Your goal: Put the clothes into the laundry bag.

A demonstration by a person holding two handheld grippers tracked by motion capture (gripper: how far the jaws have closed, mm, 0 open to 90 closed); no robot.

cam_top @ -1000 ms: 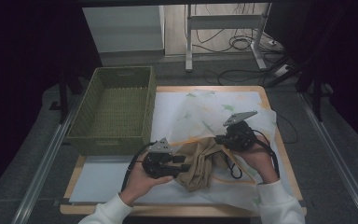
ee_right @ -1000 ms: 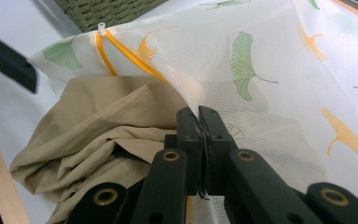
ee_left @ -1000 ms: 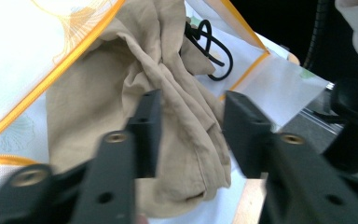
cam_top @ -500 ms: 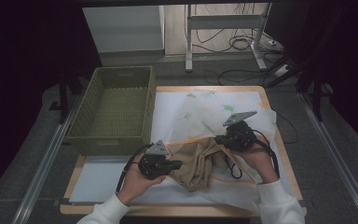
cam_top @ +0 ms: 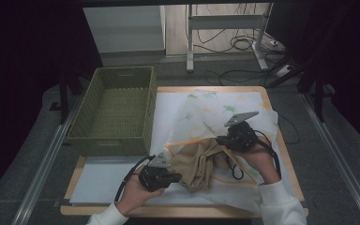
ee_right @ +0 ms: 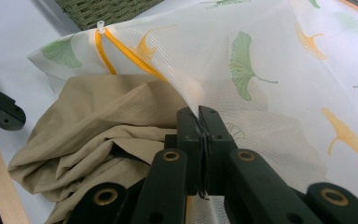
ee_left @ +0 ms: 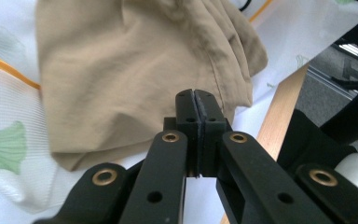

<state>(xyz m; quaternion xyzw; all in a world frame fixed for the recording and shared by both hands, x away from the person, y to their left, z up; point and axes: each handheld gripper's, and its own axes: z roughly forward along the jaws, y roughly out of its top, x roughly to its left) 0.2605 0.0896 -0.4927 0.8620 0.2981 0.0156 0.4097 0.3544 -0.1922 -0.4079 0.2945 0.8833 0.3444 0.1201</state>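
Where the garment lies: tan garment [cam_top: 199, 161] bunched at the near middle of the table [cam_top: 72, 180], its far part under the mouth of the mesh bag [cam_top: 215, 112], its near part outside.
Mesh bag: white, leaf-printed, orange-trimmed; one edge lifted off the garment, probably to keep the mouth open for stuffing.
Right gripper [cam_top: 220, 139]: clenched on the bag's raised edge, mesh pinched between the pads; hand low, pointing left over the garment.
Left gripper [cam_top: 178, 176]: jaws have just closed, pressed together at the garment's near hem; no cloth plainly caught between them; pointing right, held low.
Wicker basket [cam_top: 117, 112]: far left, apart from the work.
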